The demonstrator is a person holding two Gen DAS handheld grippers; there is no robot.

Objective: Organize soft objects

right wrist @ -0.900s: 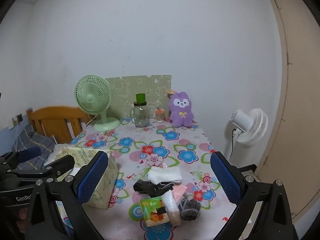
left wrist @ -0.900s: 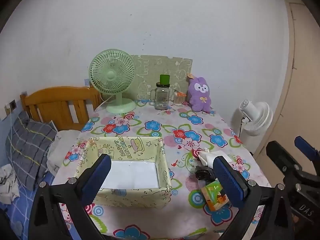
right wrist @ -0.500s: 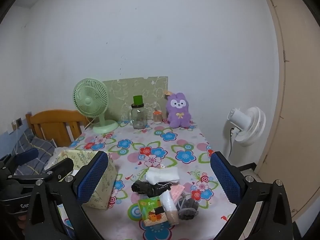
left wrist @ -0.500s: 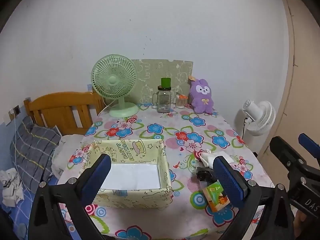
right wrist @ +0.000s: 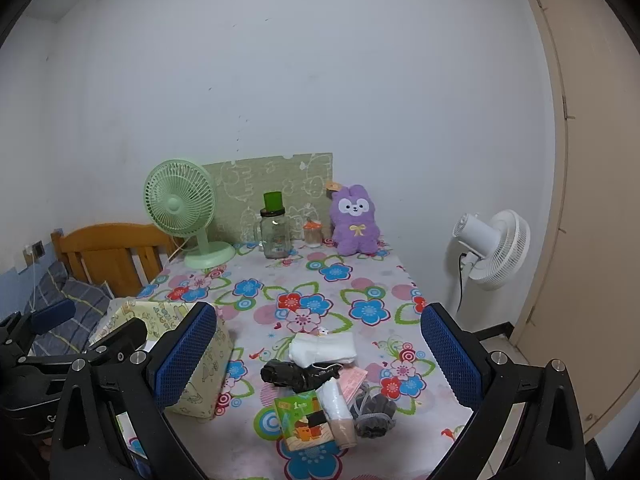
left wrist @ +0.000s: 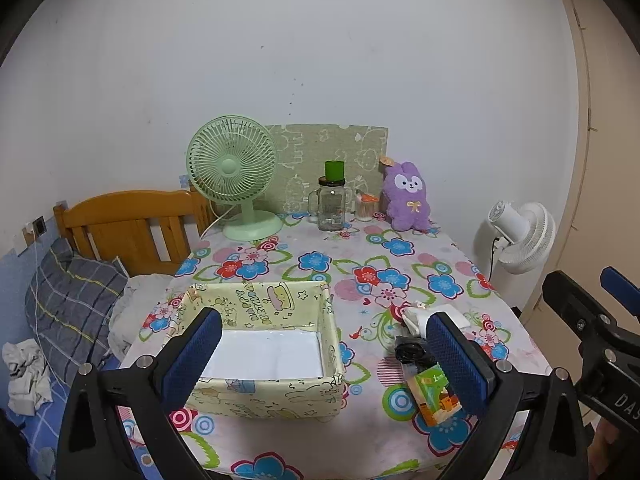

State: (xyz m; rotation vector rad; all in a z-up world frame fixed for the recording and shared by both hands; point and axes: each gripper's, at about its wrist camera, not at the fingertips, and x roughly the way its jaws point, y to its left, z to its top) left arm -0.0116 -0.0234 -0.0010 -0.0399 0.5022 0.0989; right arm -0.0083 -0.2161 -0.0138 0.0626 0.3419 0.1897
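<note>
A pale yellow cartoon-print box point(left wrist: 264, 396) with a white floor sits open and empty on the near left of the flowered table point(left wrist: 320, 264); it also shows in the right wrist view point(right wrist: 200, 376). A pile of soft items lies to its right: a folded white cloth point(right wrist: 323, 347), a black bundle point(right wrist: 298, 374), a white and beige roll point(right wrist: 338, 410), a grey sock point(right wrist: 374, 412) and a green printed pack point(right wrist: 306, 424). My left gripper point(left wrist: 324, 364) is open above the box's near side. My right gripper point(right wrist: 316, 360) is open above the pile. Both are empty.
At the table's back stand a green desk fan point(left wrist: 234, 176), a glass jar with a green lid point(left wrist: 332, 200), a small orange-topped jar point(left wrist: 365, 207) and a purple plush rabbit point(left wrist: 408, 196). A white floor fan point(right wrist: 494, 248) stands right of the table. A wooden bed headboard point(left wrist: 128, 224) is left.
Both gripper views have risen and pulled back a little, so the table sits lower in frame. Nothing on the table has moved and both grippers stay open.
</note>
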